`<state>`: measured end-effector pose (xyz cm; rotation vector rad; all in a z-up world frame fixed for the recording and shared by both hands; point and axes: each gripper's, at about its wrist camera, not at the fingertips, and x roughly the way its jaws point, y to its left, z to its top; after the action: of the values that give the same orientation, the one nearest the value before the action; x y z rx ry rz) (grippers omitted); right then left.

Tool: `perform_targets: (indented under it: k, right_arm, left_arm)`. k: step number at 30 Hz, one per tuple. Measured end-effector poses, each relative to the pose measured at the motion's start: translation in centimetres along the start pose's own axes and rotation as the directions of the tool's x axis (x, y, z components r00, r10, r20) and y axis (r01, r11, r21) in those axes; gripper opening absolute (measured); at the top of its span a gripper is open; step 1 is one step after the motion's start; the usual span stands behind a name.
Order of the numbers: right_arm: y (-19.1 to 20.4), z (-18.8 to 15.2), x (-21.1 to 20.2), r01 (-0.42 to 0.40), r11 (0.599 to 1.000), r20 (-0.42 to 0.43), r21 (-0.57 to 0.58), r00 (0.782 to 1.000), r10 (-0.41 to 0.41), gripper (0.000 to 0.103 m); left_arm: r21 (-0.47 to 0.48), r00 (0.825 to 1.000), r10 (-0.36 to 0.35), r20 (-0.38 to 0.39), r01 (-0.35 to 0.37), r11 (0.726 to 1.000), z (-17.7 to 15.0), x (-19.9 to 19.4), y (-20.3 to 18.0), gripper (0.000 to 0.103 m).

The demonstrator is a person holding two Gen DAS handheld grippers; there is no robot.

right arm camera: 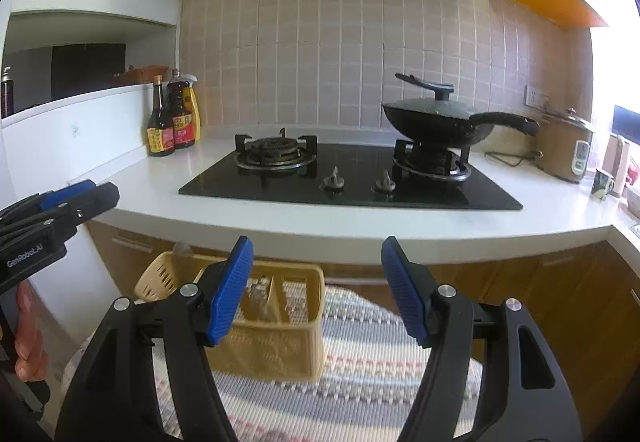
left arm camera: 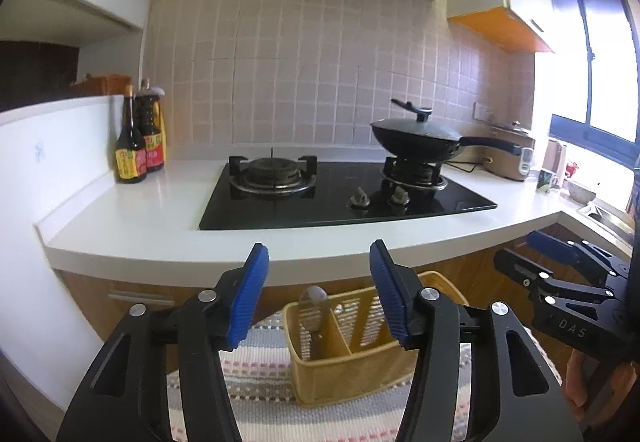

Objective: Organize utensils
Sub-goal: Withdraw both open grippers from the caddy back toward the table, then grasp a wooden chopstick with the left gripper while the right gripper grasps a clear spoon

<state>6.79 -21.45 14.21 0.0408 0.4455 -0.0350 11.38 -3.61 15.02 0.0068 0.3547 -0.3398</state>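
Yellow plastic was seen in the left wrist view: a slotted caddy (left arm camera: 352, 354) stood on a striped mat (left arm camera: 256, 394) below the counter (left arm camera: 168, 218), with a spoon (left arm camera: 314, 306) upright in its left compartment. The left gripper (left arm camera: 320, 294) was held wide above it, nothing between the blue pads. The right gripper (left arm camera: 560, 266) was glimpsed at the right edge.

In the right wrist view, the caddy (right arm camera: 276, 338) was seen low and left, partly hidden behind the left pad. The right gripper (right arm camera: 316, 290) was spread wide and empty. A light caddy could be tipped or shoved if a finger were caught on its rim.
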Motion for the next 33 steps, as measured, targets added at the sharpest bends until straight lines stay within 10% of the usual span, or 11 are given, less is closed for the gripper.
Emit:
perform_targets:
  k: [6,13,22,33]
  right_arm:
    - [-0.2,-2.1,-1.5,-0.016,0.999,-0.147,0.032,0.989,0.020,0.063]
    - [-0.3,-7.6,1.0,-0.035,0.995,-0.391,0.091,0.918,0.068,0.063]
    - [-2.3,-15.9,3.3,0.012,0.964,-0.611,0.267,0.775,0.160,0.063]
    - [1.4,-18.5,3.5,0.010,0.993,-0.684,0.115,0.726,0.072,0.060]
  left_arm:
    - [-0.001,0.998,-0.037,-0.058,0.037,0.999,-1.9,-2.6,-0.9,0.055]
    - [-0.071,0.962,-0.087,-0.258,0.071,0.995,-8.7,-2.1,0.2,0.053]
    - [-0.043,0.824,-0.164,-0.543,0.168,0.985,-16.3,0.8,-0.2,0.045]
    - [0.012,0.741,-0.133,-0.658,0.188,0.982,-19.3,2.5,-1.7,0.039]
